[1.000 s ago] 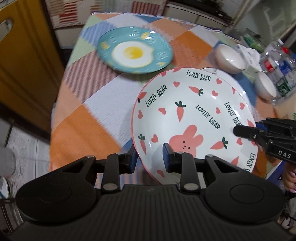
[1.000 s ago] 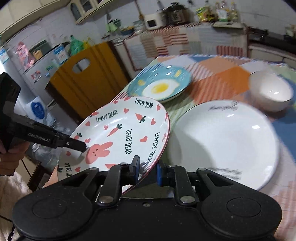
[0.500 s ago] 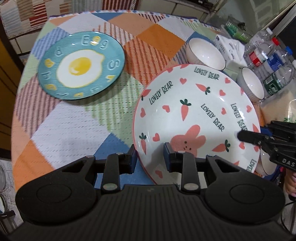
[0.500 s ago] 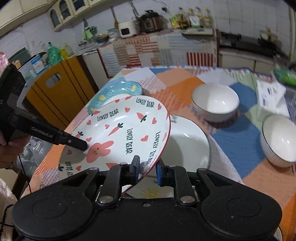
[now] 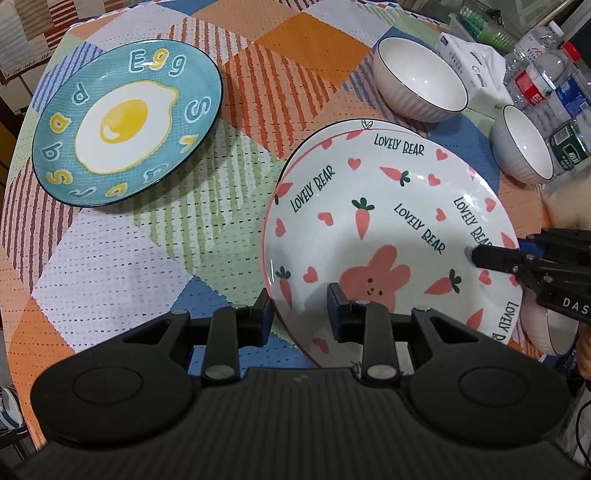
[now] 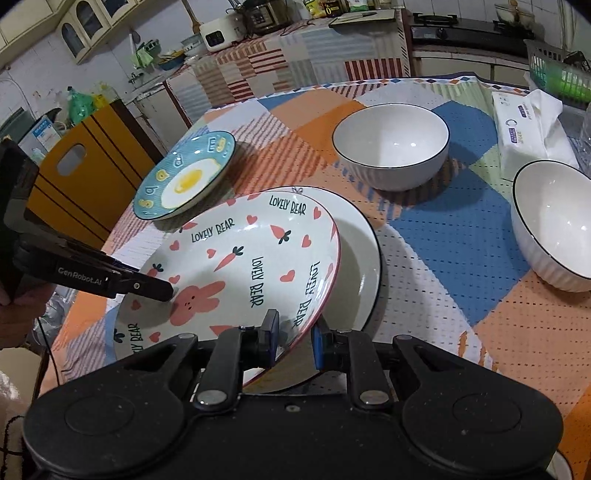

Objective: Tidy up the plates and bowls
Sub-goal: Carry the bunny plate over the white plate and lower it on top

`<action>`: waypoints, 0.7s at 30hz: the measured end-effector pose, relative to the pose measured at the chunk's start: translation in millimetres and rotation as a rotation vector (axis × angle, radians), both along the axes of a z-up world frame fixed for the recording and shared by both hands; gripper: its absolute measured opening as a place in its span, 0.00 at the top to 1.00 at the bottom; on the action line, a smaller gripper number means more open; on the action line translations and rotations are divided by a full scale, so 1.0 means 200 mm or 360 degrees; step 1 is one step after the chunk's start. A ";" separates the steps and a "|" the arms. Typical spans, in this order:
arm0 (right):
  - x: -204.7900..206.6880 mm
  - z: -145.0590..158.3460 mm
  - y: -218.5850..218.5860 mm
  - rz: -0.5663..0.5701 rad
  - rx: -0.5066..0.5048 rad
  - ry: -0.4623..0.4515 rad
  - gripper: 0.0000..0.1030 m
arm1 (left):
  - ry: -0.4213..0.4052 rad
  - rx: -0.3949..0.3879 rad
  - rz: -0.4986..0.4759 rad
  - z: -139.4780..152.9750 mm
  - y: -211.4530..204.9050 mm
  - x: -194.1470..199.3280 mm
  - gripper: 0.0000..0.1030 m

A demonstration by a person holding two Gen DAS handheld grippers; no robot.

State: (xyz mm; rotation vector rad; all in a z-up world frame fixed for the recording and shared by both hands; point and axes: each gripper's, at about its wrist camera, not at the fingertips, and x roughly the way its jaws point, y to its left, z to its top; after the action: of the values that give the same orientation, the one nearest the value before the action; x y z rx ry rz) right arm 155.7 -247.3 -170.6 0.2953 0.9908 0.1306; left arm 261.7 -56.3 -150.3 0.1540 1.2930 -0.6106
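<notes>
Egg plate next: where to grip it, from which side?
Take the egg plate by its raised rim on the near side, facing the stacked plates, one finger over, one under. It lies flat on the tablecloth, nothing on it, so only the upturned edge offers purchase.

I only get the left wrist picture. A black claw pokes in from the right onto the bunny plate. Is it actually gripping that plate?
Observer: Yes. The right wrist view shows the right gripper with a finger on either side of the rim of the bunny plate.
Visitor: Is the plate lying flat on the table?
Observer: No. It is tilted above a plain white plate that lies on the cloth.
Visitor: What is beyond the table?
Observer: A kitchen counter with an electric cooker on it.
</notes>
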 end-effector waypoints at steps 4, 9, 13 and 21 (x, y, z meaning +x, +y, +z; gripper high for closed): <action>0.03 -0.01 0.00 -0.0005 -0.0047 0.0036 0.77 | 0.0038 0.0052 -0.0002 -0.01 -0.04 0.02 0.72; 0.04 -0.02 0.00 -0.0029 -0.0081 0.0100 0.76 | 0.0058 0.0091 -0.0009 -0.02 -0.07 0.04 0.72; 0.05 -0.01 0.01 -0.0039 -0.0124 0.0114 0.76 | 0.0033 0.0097 -0.0013 -0.02 -0.08 0.03 0.71; 0.08 0.02 0.07 -0.0059 -0.0260 0.0154 0.73 | -0.0019 0.0146 -0.0019 -0.02 -0.09 -0.02 0.71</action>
State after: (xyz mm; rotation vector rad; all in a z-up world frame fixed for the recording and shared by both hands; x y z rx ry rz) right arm 172.1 -233.5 -165.7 0.1715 1.0846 0.0013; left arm 257.4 -74.6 -154.1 0.2406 1.3095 -0.5602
